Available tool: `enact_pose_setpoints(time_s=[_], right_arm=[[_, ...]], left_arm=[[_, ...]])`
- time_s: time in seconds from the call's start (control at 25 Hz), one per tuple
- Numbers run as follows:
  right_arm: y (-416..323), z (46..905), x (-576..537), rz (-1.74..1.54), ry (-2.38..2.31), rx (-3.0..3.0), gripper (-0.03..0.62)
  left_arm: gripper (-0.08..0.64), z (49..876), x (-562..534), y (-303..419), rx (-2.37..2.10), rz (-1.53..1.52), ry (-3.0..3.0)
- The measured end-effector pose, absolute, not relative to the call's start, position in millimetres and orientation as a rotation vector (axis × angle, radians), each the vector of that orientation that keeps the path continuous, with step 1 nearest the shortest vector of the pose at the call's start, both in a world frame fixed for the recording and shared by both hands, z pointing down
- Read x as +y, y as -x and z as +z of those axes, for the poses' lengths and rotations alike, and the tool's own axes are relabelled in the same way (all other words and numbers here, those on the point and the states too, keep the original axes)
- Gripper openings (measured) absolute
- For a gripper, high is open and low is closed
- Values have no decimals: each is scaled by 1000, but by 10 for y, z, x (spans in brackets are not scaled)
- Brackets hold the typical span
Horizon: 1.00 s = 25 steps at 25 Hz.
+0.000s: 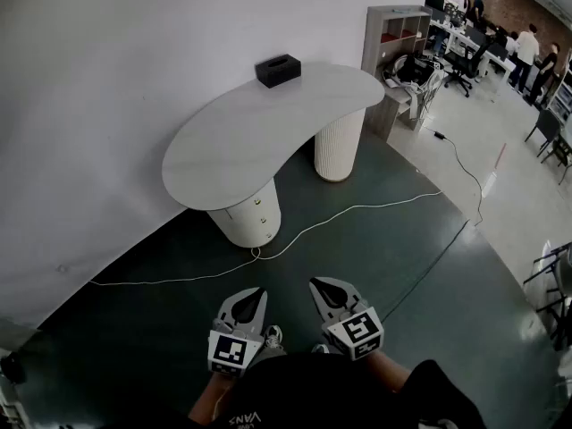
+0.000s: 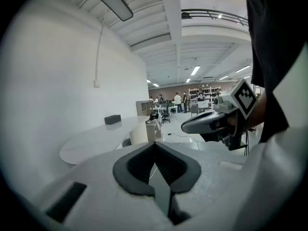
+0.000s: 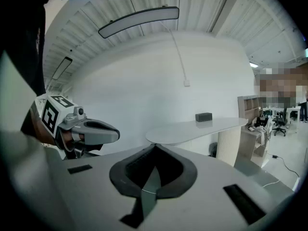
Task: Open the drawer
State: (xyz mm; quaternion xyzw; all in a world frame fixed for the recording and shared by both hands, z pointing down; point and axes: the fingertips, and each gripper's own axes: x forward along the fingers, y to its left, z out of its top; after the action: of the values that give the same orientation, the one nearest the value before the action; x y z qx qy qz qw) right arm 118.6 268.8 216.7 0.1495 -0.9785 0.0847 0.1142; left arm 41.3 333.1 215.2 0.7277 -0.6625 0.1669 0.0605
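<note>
A white kidney-shaped table (image 1: 259, 128) stands against the wall on two round pedestals. The nearer pedestal (image 1: 246, 217) holds the drawers; two small knobs (image 1: 262, 210) show on its front. A black box (image 1: 277, 70) sits on the tabletop's far edge. Low in the head view, well short of the pedestal, my left gripper (image 1: 258, 290) and right gripper (image 1: 315, 284) are held side by side. Both are shut and hold nothing. The left gripper view shows its own jaws (image 2: 155, 143) closed, with the right gripper (image 2: 202, 124) beside them. In the right gripper view the jaws (image 3: 155, 146) are closed too.
A white cable (image 1: 357, 211) runs across the dark floor between me and the table, and a black cable (image 1: 429, 266) lies to its right. A shelf unit (image 1: 393, 25) stands behind the table. Desks, chairs and people fill the far right.
</note>
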Motion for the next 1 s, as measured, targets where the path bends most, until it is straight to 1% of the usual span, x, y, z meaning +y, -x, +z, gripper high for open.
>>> enact_pose_setpoints(time_s=[0.12,0.32,0.4,0.44,0.52,0.6,0.72,0.8,1.0], right_arm=[[-1215,2212,2641,244,-430,-2872,2],[-1319,2201,2574,289,-424,-2906,3],[-1345,2222,2546,295,-417,-2910,3],[-1354,2247,2536,292,-412,-2905,3],[-1353,2308,2528,298,-388,-2893,5],[-1318,2366,2516,313,-363,-2881,109],[-1246,2428,2444,322,-363,-2872,122],[-1195,2463,2365,333,-374,-2868,147],[-892,2541,2158,346,-406,-2842,152]], left_arm=[[17,2184,3279,-435,-2023,512,-2205],[18,2237,3229,-590,-2002,421,-2213],[31,2265,3217,-631,-2011,387,-2210],[65,2278,3213,-660,-2006,366,-2205],[247,2316,3205,-709,-1991,354,-2189],[255,2366,3199,-706,-1978,379,-2174],[255,2383,3141,-607,-1981,380,-2155],[259,2395,3065,-505,-1990,387,-2150],[265,2423,2814,-137,-1977,359,-2141]])
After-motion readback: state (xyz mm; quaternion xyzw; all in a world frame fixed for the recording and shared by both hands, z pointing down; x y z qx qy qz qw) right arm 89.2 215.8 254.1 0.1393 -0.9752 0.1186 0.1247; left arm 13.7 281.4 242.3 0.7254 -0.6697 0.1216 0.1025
